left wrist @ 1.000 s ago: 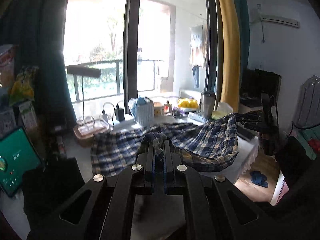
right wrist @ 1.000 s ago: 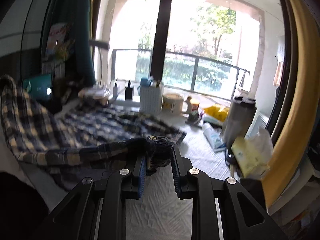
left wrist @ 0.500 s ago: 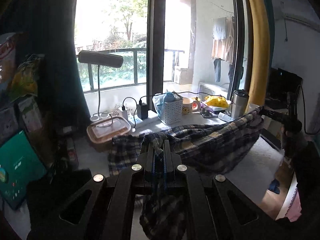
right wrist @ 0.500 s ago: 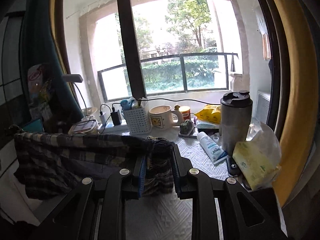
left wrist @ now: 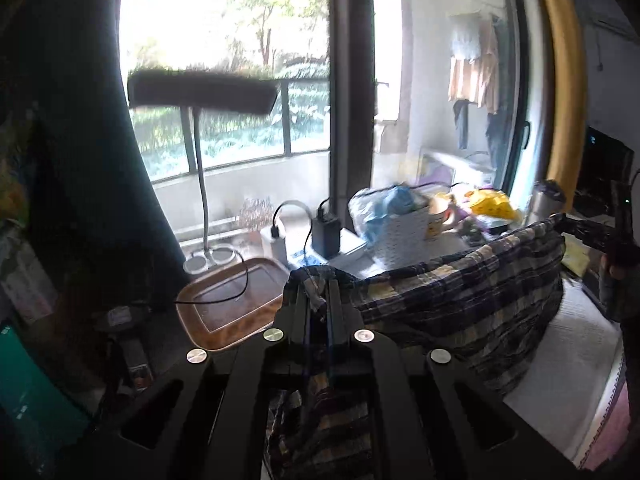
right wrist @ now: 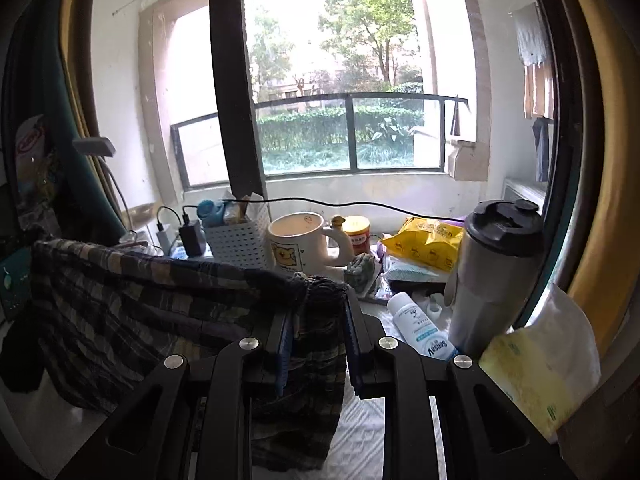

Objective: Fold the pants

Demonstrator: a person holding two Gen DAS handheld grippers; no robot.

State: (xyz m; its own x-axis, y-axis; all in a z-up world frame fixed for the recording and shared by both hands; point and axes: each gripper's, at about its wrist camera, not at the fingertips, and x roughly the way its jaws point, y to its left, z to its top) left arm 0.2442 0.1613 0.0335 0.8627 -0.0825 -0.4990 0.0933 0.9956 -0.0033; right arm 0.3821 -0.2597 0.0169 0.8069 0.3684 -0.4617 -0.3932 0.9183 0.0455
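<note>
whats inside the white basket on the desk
In the white basket a blue bottle top and some packets poke above the rim; its wall hides whatever sits lower.

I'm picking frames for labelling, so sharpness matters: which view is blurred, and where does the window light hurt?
Left wrist view: motion blur smears the lamp head and the basket; the window blows out at top left, leaving the curtain near black. Right wrist view: sharper, the mug and tumbler read clearly; the backlit plaid pants look dark; the fisheye bends the frame's edges.
</note>
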